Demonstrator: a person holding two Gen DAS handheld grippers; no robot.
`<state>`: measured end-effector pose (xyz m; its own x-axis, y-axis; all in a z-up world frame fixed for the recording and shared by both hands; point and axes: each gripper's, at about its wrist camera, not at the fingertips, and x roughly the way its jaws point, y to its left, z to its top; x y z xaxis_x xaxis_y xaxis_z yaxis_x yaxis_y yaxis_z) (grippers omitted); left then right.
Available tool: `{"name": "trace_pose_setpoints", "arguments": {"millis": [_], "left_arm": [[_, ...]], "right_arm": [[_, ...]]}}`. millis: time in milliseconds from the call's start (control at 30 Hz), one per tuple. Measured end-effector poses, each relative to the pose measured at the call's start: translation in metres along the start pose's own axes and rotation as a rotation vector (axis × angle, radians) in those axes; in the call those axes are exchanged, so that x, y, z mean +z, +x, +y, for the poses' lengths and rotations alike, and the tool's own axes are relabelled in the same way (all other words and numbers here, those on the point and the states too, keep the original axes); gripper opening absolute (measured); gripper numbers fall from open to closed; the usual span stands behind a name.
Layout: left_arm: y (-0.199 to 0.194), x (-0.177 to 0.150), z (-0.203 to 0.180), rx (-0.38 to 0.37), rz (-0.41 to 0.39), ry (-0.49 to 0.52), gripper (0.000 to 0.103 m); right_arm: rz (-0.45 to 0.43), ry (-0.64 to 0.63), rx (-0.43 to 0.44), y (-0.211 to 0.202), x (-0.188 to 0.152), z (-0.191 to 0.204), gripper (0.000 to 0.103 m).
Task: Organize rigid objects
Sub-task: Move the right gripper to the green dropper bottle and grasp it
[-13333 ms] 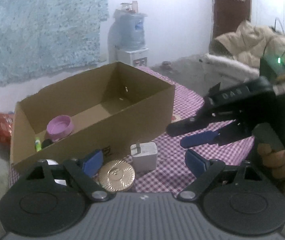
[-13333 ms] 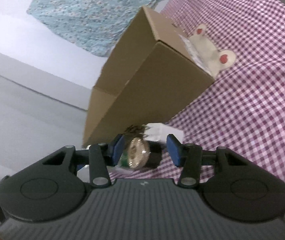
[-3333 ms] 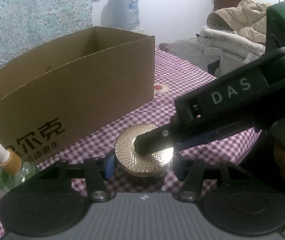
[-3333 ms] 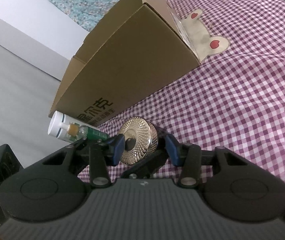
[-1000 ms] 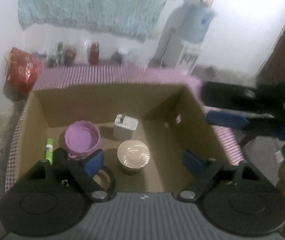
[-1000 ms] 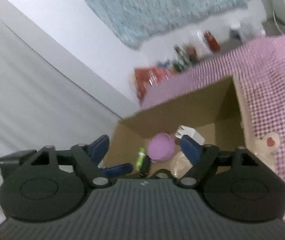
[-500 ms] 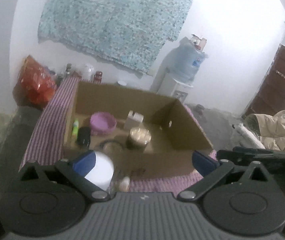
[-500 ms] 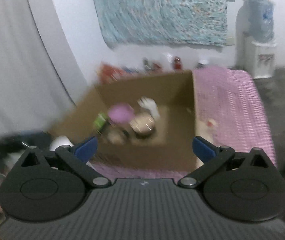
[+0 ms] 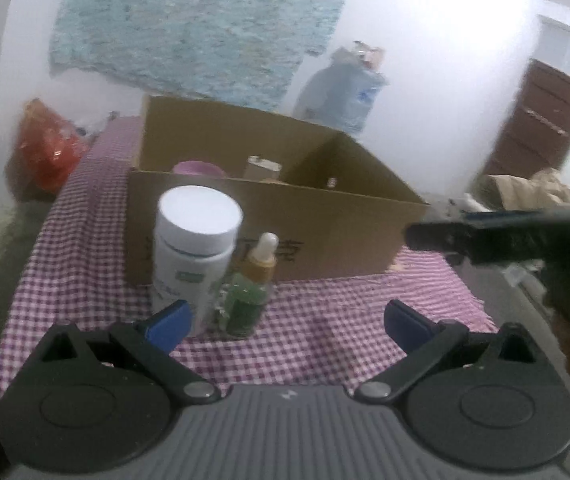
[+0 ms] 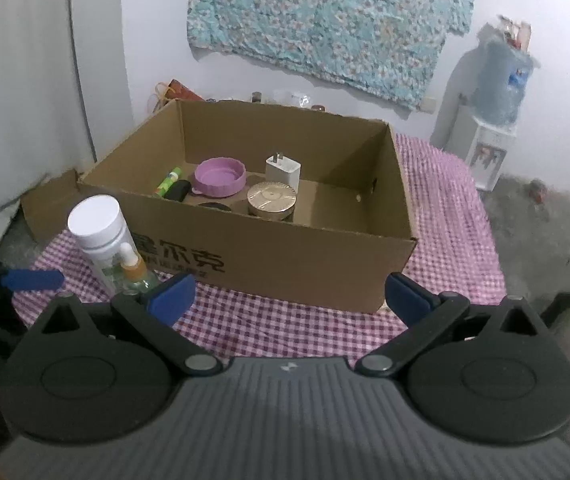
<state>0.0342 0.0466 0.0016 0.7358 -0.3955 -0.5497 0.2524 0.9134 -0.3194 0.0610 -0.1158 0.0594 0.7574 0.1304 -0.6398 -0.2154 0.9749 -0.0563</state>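
Note:
A brown cardboard box (image 10: 285, 252) stands on the purple checked cloth (image 10: 445, 208). Inside it are a gold-lidded jar (image 10: 271, 199), a white charger (image 10: 283, 169), a purple lid (image 10: 219, 176) and a green tube (image 10: 168, 180). In front of the box's left corner stand a white-capped bottle (image 9: 193, 248) and a small green dropper bottle (image 9: 251, 286); both also show in the right wrist view, bottle (image 10: 99, 232) and dropper (image 10: 135, 270). My left gripper (image 9: 287, 322) is open and empty, just in front of the two bottles. My right gripper (image 10: 289, 298) is open and empty, held back from the box.
A water dispenser (image 10: 493, 120) stands at the back right by the wall. A red bag (image 9: 47, 152) lies at the back left. A brown door (image 9: 537, 120) and piled clothes (image 9: 533, 194) are on the right. The right gripper's finger (image 9: 497, 236) reaches in from the right.
Both grippers have drawn back and lowered from above the box. The left gripper now faces the two bottles at close range. The gold-lidded jar stays in the box.

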Motion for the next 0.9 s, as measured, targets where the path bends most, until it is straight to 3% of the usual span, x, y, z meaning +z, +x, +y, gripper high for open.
{"name": "trace_pose_setpoints", "arguments": {"millis": [167, 333, 467, 533, 600, 700, 900], "left_arm": [[0.006, -0.011, 0.000, -0.059, 0.010, 0.030, 0.103], [0.021, -0.023, -0.012, 0.053, 0.026, 0.162, 0.103], [0.033, -0.032, -0.023, 0.141, 0.029, 0.283, 0.101], [0.039, -0.036, -0.027, 0.164, 0.035, 0.313, 0.098], [0.044, -0.039, -0.028, 0.185, 0.037, 0.333, 0.088], [0.050, -0.041, -0.029, 0.199, 0.040, 0.357, 0.076], [0.062, -0.036, -0.022, 0.218, 0.057, 0.315, 0.056]], "right_arm": [[-0.039, 0.114, 0.173, 0.000, -0.004, -0.010, 0.102], [-0.005, 0.146, 0.282, 0.021, -0.005, 0.003, 0.102], [0.007, 0.117, 0.323, 0.033, -0.006, 0.019, 0.102], [0.009, 0.099, 0.347, 0.040, -0.006, 0.025, 0.101], [0.013, 0.080, 0.373, 0.046, -0.004, 0.032, 0.100], [0.014, 0.040, 0.377, 0.053, 0.000, 0.040, 0.092], [0.019, -0.032, 0.401, 0.063, 0.004, 0.055, 0.060]]}}
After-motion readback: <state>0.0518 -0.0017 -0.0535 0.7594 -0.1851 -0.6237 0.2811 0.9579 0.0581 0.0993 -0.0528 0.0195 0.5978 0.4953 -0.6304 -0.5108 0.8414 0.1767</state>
